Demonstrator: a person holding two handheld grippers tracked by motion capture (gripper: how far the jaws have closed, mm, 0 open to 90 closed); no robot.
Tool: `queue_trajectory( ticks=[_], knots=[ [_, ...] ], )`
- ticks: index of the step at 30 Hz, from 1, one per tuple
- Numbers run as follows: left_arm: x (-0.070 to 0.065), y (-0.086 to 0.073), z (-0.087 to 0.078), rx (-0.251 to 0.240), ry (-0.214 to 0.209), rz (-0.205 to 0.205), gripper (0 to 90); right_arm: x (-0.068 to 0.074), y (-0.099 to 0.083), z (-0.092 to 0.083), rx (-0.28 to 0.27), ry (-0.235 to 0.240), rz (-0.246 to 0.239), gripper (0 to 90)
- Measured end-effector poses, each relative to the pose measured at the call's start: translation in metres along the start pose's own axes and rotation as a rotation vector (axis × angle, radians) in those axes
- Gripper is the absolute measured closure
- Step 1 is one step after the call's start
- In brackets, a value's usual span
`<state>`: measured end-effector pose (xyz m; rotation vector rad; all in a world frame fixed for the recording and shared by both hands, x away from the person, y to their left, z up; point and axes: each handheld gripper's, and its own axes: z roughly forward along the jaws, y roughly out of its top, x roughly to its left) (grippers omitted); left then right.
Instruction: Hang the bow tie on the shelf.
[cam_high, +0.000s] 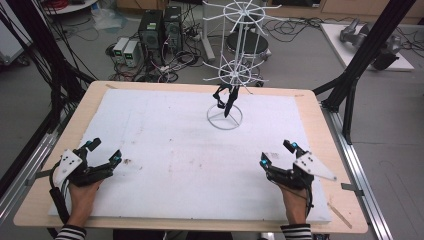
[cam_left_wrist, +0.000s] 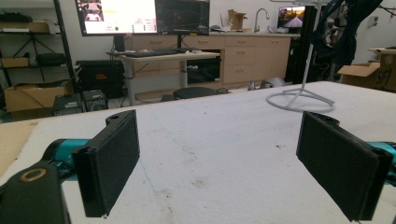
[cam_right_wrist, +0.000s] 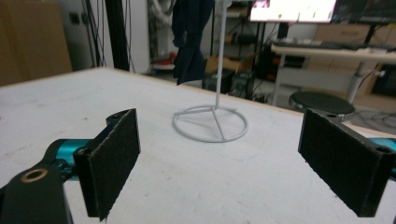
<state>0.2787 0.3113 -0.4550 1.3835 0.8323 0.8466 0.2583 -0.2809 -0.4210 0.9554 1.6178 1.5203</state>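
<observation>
Probably soft, light and limp, the dark cloth (cam_high: 226, 100) hangs from the white rack (cam_high: 236, 70) at twelve o'clock; pinch its lower hem. Left gripper (cam_high: 102, 151) and right gripper (cam_high: 276, 152) gape wide, empty.

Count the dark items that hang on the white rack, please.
1. A dark cloth item hangs from the lower ring of the white rack, above its round base, at the far side of the table. Others may be hidden.

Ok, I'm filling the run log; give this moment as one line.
left gripper: open, on mat | right gripper: open, on mat | dark garment: hanging on white rack | mat: bare between grippers
</observation>
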Motion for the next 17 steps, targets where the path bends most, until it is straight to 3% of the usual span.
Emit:
queue_trajectory(
  ticks=[4,6,9,17],
  knots=[
    [0.000,0.000,0.000,-0.004,0.004,0.003,13.6,-0.003,-0.021,-0.008,-0.086,-0.053,0.016,11.9],
    [-0.001,0.000,-0.001,-0.004,0.004,0.007,13.7,-0.003,-0.028,-0.007,-0.083,-0.067,0.014,11.9],
    [-0.001,0.000,0.000,-0.008,0.008,0.004,13.6,-0.004,-0.034,-0.001,-0.035,-0.062,-0.007,11.9],
    [-0.001,0.000,-0.001,-0.008,0.008,0.002,13.6,-0.005,-0.034,-0.001,-0.033,-0.057,0.006,11.9]
  ],
)
